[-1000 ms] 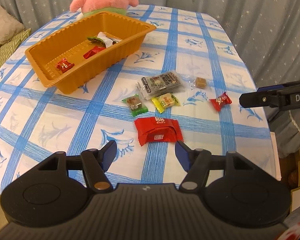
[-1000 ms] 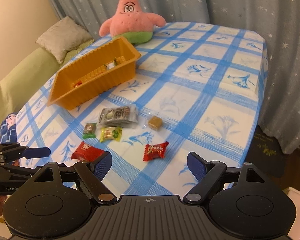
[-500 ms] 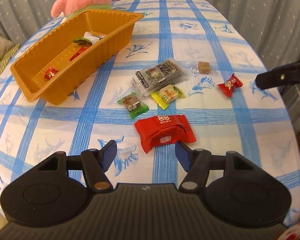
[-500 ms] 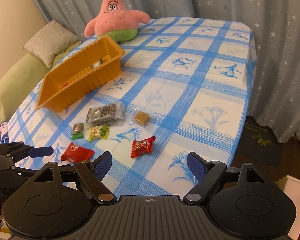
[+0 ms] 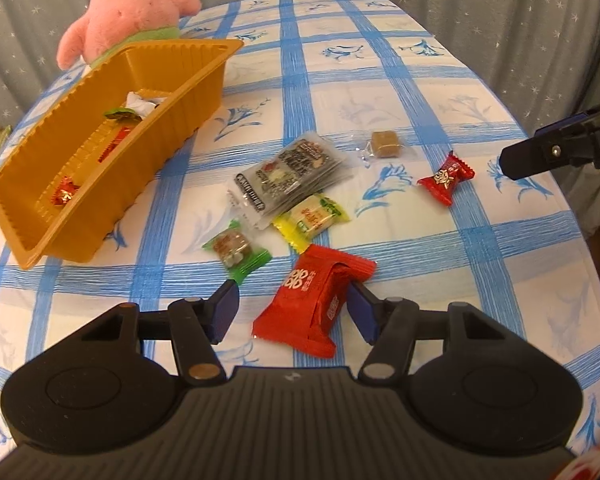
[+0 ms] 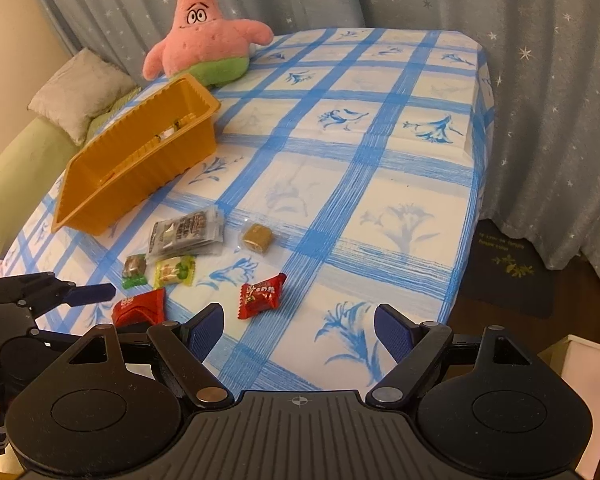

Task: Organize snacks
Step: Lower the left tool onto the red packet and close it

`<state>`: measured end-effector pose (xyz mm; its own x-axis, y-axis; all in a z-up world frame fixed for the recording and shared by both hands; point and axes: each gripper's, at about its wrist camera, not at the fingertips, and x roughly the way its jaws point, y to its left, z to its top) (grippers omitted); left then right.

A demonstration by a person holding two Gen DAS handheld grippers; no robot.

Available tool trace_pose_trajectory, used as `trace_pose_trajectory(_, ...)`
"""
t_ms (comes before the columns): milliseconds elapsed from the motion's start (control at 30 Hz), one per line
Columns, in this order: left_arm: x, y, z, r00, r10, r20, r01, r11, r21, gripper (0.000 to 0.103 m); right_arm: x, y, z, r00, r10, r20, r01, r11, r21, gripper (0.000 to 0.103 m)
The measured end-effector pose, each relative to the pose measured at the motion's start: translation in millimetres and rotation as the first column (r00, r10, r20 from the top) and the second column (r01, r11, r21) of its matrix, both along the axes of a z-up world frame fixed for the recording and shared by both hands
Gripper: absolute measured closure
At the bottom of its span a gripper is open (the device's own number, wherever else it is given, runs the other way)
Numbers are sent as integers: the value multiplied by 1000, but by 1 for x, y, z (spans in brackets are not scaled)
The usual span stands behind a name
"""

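Note:
My left gripper [image 5: 291, 312] is open with a large red snack pack [image 5: 314, 298] lying between its fingers on the tablecloth; the right finger touches the pack's edge. The pack also shows in the right wrist view [image 6: 140, 307]. Loose on the cloth are a green candy [image 5: 236, 246], a yellow candy [image 5: 312, 219], a grey foil packet [image 5: 290, 176], a brown cube sweet [image 5: 386, 145] and a small red candy [image 5: 446, 177]. The orange tray [image 5: 148, 160] holds a few wrapped snacks. My right gripper [image 6: 298, 330] is open and empty, with the small red candy [image 6: 260, 295] just ahead of its left finger.
A pink starfish plush [image 6: 204, 36] sits at the table's far end behind the tray [image 6: 112, 196]. The blue-checked tablecloth [image 6: 380, 184] drops off at the right edge to a dark floor mat [image 6: 504, 264]. Curtains hang behind. A pillow [image 6: 80, 96] lies on a green sofa.
My left gripper has moved forward and down, so the large red pack now lies between its fingers. My right gripper has edged closer to the small red candy.

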<state>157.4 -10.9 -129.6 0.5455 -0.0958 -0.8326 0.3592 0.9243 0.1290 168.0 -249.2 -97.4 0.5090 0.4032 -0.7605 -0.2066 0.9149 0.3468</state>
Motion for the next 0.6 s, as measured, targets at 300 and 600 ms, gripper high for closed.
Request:
trace_pose_trajectory(300,3,0,0,999,-9,-35,7,998,-61,74,5,6,1,1000,19,14,-19,1000,-5,21)
trace_pose_trajectory(600,-7,22,13,995,95,-22,-97,990,-105,78,12,40,11,983,160,96,-161,987,7,21)
